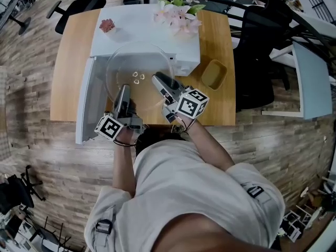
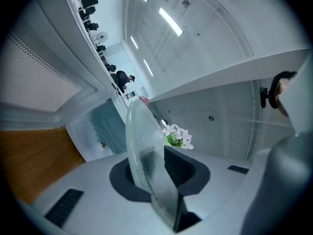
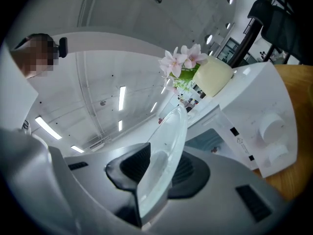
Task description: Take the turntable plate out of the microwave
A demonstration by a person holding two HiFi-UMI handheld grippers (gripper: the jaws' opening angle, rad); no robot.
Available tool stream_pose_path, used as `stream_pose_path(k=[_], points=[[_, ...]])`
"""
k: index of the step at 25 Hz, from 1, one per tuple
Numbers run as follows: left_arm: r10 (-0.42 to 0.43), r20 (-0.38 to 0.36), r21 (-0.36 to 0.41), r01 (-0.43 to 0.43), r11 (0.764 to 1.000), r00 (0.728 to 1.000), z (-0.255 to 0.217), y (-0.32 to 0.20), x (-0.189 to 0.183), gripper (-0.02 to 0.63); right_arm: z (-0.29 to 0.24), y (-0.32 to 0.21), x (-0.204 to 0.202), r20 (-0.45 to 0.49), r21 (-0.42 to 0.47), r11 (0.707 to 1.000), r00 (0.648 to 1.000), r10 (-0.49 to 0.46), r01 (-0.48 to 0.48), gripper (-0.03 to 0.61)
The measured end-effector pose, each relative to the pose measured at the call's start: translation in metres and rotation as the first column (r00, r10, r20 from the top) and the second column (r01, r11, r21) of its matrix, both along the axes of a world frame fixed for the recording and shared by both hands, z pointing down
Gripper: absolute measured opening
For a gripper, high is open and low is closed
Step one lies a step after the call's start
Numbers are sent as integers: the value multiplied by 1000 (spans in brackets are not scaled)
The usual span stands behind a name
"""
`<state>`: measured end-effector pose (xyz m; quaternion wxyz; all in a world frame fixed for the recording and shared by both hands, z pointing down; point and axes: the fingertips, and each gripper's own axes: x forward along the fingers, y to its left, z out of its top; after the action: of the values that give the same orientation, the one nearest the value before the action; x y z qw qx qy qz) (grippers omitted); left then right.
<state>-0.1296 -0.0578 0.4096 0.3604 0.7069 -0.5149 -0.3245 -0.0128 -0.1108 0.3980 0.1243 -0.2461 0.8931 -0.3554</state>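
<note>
Clear glass turntable plate (image 1: pixel 137 70) held just out front of the microwave (image 1: pixel 184 62). Pinched at the near rim by left hand-held gripper (image 1: pixel 125 88) and right hand-held gripper (image 1: pixel 158 79). Probably heavy-ish, stiff, slick, breakable. Rim grip both sides seems safest.

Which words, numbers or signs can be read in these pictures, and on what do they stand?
No word or number can be read anywhere.
Label on the microwave front: a warning triangle beside print too small to read.
Left marker cube, right marker cube: black-and-white square patterns, no letters.
</note>
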Motion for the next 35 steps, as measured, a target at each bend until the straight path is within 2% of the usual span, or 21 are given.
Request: stream_pose_path(k=[6,10,18,35], points=[[43,-28,-4,-44,999,999,-5,-7,8,89,-12,-3,9,0,39,998,999,43,-43,109],[72,12,66,-72,995,997,-29,-14,9,89,-29,-5,10,14,79,995,998,68,-69,110],[99,34,128,-102,986,995,-58,-19,15,89,-61,-5,19,34,148,984,995,94,-98,112],[101,28,151,-104,983,994,-69,-17,17,89,-71,-1,21,26,178,978,994,103,-105,114]])
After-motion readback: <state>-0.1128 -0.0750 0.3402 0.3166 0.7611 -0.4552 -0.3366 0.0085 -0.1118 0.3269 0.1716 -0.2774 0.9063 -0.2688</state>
